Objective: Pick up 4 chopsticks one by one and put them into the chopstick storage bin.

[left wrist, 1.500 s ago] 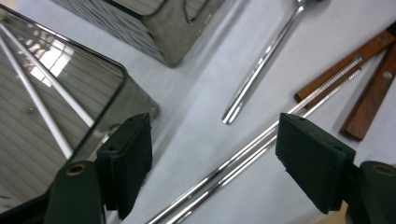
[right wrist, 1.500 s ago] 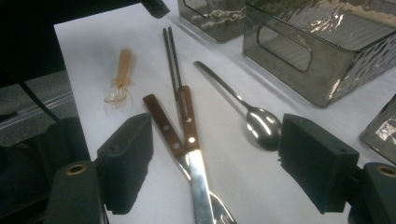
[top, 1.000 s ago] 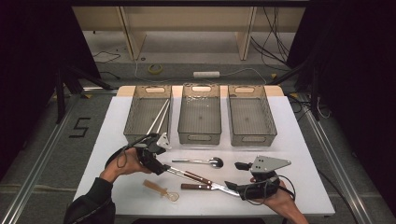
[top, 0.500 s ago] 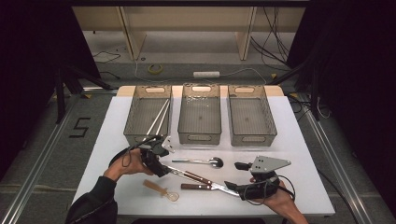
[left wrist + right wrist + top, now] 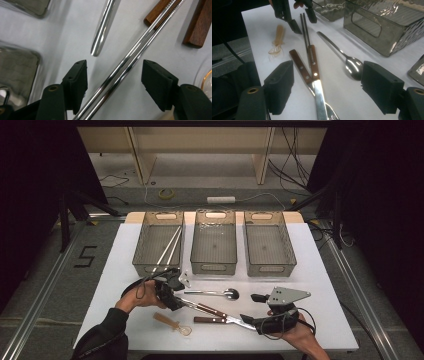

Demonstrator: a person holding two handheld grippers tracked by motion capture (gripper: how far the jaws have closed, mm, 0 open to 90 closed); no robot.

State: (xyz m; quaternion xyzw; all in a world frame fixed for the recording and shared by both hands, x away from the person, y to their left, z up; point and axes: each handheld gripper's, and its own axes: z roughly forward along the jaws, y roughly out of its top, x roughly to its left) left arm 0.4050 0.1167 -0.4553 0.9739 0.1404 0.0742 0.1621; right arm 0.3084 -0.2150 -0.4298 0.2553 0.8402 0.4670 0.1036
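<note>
Meanwhile, at a white table (image 5: 115, 270), the left gripper (image 5: 176, 301) straddles a pair of metal chopsticks (image 5: 125, 67) lying flat near the left-centre of the surface — its jaws have just been closing, yet in the left gripper view both black pads (image 5: 77, 82) stand clear of the two shiny rods, a gap showing on either side. The chopsticks run diagonally from that gripper toward the near right, their far ends resting on the wooden handle of a table knife (image 5: 315, 75), which crosses a second wooden-handled piece (image 5: 300, 66), probably a fork, though its head is poorly seen. A steel spoon (image 5: 215, 293) lies just beyond them, bowl to the right, untouched. To the near left sits a small amber plastic spoon (image 5: 172, 323), apart from the rest. The right gripper (image 5: 248, 320) rests at the near right with its jaws spread wide and nothing between them — the right gripper view looks along the knife blade toward the other hand. Three clear bins stand in a row at the far side; the left bin (image 5: 145, 255) holds another pair of chopsticks (image 5: 169, 247), leaning lengthwise.
</note>
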